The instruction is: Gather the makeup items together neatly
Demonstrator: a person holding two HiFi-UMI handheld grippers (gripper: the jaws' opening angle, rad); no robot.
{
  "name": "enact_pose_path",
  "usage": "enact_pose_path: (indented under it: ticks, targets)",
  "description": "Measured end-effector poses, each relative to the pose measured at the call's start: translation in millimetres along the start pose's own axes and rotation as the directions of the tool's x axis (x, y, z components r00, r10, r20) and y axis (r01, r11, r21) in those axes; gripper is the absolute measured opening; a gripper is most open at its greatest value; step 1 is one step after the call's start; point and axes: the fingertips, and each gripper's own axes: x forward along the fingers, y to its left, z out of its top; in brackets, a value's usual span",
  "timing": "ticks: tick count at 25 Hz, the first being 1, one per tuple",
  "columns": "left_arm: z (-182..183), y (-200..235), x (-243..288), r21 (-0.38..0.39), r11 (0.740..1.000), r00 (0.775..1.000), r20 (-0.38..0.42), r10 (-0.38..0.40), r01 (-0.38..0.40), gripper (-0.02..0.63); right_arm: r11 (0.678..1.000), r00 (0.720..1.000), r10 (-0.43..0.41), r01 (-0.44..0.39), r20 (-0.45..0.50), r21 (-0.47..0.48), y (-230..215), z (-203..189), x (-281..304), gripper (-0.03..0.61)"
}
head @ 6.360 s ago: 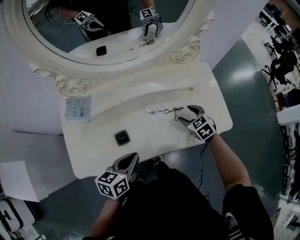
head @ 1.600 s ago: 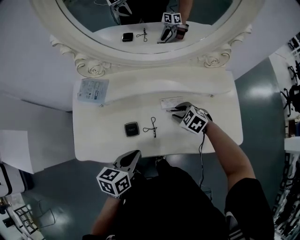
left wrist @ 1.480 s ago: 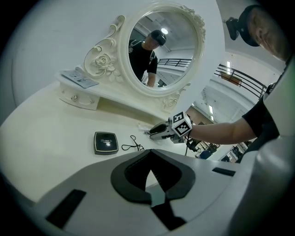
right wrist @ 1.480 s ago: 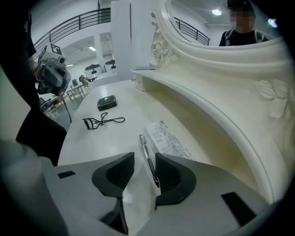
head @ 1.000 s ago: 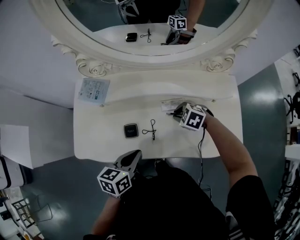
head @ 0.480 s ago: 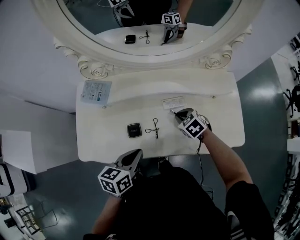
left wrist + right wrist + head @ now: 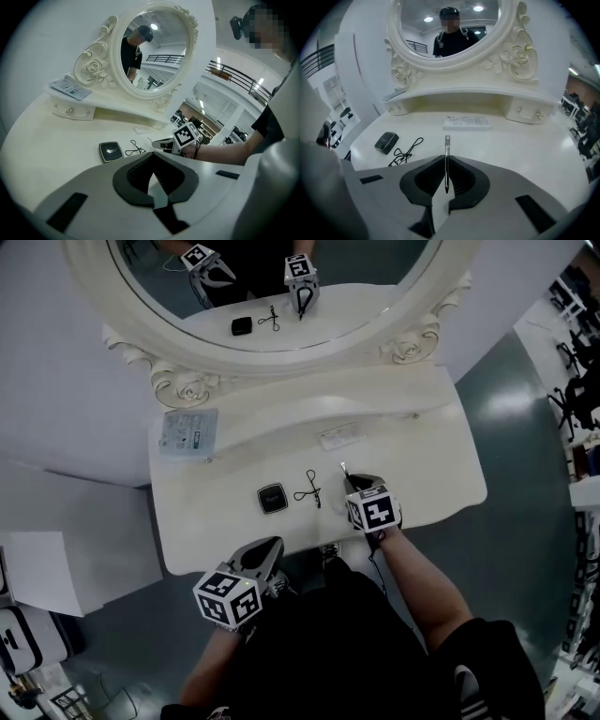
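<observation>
The right gripper is no longer up by the flat white packet under the shelf, where it was a second ago. It now sits lower on the vanity table, nearer the black compact. Its jaws have just been closing, and they are clamped on a thin metal tool. The tool stands clear of the tabletop and points back toward the packet.

For the task, this looks like a pick made and a carry begun. The compact and the eyelash curler already lie side by side, the curler just to the right of the compact. The tool is now just beyond the curler on that same side, so it seems bound for that little cluster.

The packet is still well apart, up and to the right of the compact. A second printed packet rests on the shelf up and to the compact's left.

The left gripper hangs off the table's near edge, below the compact, with its jaws together on nothing.

The tool is slim, straight and silvery, with a small squared end. It may be tweezers or a brow tool, but it is too fine here to say. It is so narrow that the grip looks slight, and it could easily swivel or slip.
</observation>
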Motion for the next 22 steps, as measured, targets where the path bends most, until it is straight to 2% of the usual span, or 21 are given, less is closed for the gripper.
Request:
enact_pose_path:
  ticks: [4, 11, 22]
  targets:
    - [-1.1, 4.8, -11.0, 0.023, 0.999, 1.0, -0.017, -0.026, 0.027, 0.008, 0.993, 0.996, -0.087, 0.086, 0.005, 0.082, 1.7, -8.8, -3.1, 0.048]
    - [-5.2, 17.5, -26.1, 0.033, 0.998, 0.998, -0.038, -0.047, 0.048, 0.008, 0.981, 0.99, -0.144, 0.143, -0.006, 0.133, 4.3, -16.6, -2.1, 0.048]
    - [-10.3, 30.9, -38.4, 0.028, 0.998, 0.997, -0.058, -0.047, 0.049, 0.008, 0.98, 0.984, -0.175, 0.177, -0.031, 0.095, 3.7, -15.9, 5.2, 0.048]
